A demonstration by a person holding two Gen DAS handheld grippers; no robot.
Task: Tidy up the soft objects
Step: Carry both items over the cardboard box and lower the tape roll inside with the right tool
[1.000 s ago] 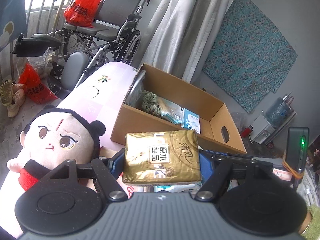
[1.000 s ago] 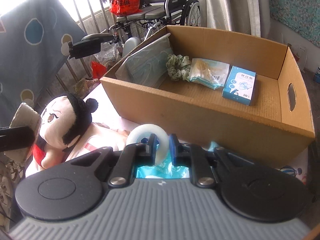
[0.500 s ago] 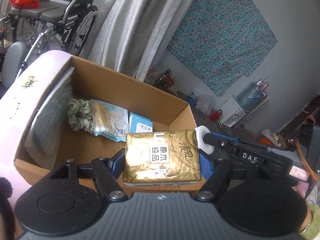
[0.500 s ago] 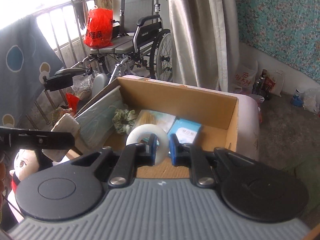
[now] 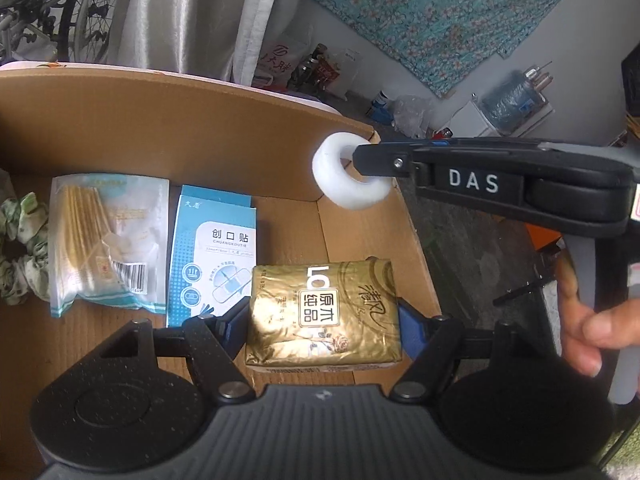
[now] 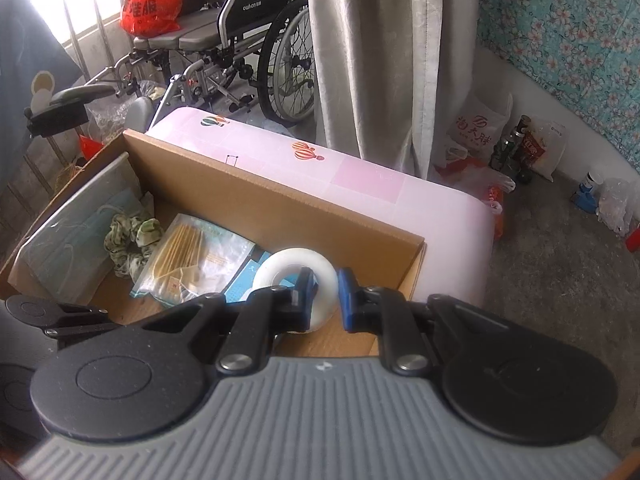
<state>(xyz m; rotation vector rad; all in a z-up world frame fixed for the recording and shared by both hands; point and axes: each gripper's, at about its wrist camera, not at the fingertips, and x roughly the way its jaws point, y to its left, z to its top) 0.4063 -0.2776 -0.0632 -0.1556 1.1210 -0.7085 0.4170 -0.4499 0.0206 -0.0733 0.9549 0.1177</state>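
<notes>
- Already in the box (image 5: 168,128): scrunchie (image 5: 18,248), swab packet (image 5: 104,240), plasters (image 5: 212,252).
- My left tongs (image 5: 324,320) grip the tissue pack (image 5: 324,316) low inside, probably nearly down.
- My right tongs (image 6: 324,300) pinch the tape roll (image 6: 296,276) above the box; both await release.

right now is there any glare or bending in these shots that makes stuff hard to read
Left wrist view: sheen on the gold tissue pack washes out part of its print, and the cardboard box far wall bows from fisheye. Right wrist view: the window is blown out white, while the tape roll stays sharp.
</notes>
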